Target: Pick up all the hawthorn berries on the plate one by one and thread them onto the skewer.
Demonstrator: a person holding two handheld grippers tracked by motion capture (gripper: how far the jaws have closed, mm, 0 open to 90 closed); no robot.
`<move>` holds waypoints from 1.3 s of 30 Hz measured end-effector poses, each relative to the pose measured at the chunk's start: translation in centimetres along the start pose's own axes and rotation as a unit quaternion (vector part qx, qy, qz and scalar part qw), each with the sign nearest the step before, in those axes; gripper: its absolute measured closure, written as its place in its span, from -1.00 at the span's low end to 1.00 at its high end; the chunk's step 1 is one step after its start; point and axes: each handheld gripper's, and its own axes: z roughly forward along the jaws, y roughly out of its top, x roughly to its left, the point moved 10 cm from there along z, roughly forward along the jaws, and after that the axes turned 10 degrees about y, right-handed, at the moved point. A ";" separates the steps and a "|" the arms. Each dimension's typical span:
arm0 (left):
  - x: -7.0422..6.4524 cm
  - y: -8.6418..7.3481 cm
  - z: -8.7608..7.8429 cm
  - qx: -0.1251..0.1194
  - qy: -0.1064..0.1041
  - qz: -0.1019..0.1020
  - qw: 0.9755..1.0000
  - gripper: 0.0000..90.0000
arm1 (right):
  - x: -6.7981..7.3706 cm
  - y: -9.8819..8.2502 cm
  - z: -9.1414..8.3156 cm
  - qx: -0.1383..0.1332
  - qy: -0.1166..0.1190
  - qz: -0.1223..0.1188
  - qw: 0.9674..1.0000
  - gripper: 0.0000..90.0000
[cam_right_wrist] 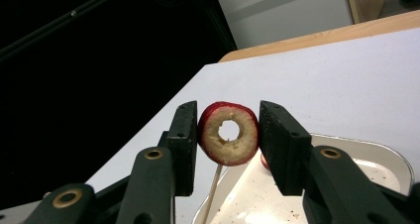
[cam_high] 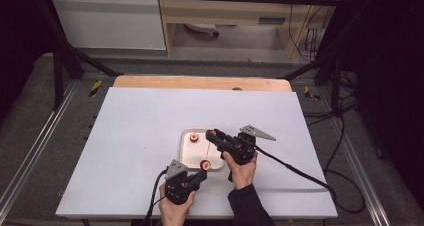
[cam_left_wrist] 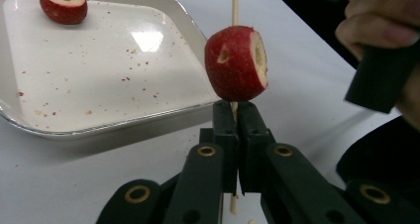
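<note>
On the white worktop point(cam_high: 140, 136) before a pale cabinet point(cam_high: 107, 21), the left tool point(cam_left_wrist: 233, 120) clamps a skewer point(cam_left_wrist: 235, 6) threading one fruit point(cam_left_wrist: 236, 64) beside the tray point(cam_left_wrist: 74, 132); the right tool point(cam_right_wrist: 225, 140) grips another hollowed fruit point(cam_right_wrist: 229, 133).

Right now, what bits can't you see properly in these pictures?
- Thin wooden skewer: its top is cut off by the upper edge of the left gripper view.
- Cored red fruit ring in the right tool: its far side faces away in the right gripper view.
- Red fruit piece on the white square tray: too small in the high view to tell its details.
- Person's fingers: blurred, cut off by the edge.
</note>
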 end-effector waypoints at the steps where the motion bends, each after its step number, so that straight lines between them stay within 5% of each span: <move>1: 0.0 0.1 0.0 0.000 0.002 -0.001 1.000 0.96 | 0.0 -0.2 0.1 0.001 0.000 -0.003 1.000 0.36; 13: 0.0 0.2 0.4 0.000 -0.001 0.000 1.000 0.97 | 0.5 -0.1 -0.3 0.002 0.010 0.000 1.000 0.36; 16: 0.1 0.9 0.1 -0.023 0.012 0.010 1.000 0.97 | 0.4 -0.8 -0.2 0.027 0.013 0.015 0.999 0.36; 26: 1.0 2.1 0.6 -0.014 0.019 0.012 1.000 0.97 | 1.1 -3.1 0.2 0.057 0.035 0.024 0.997 0.36; 33: 1.3 1.8 0.7 -0.010 0.020 0.025 0.999 0.97 | 0.9 -3.2 0.2 0.068 0.035 0.018 0.997 0.34; 39: 2.7 0.9 0.0 -0.002 0.033 0.057 0.998 0.97 | 0.4 -2.0 -0.6 0.072 0.014 -0.022 0.997 -0.18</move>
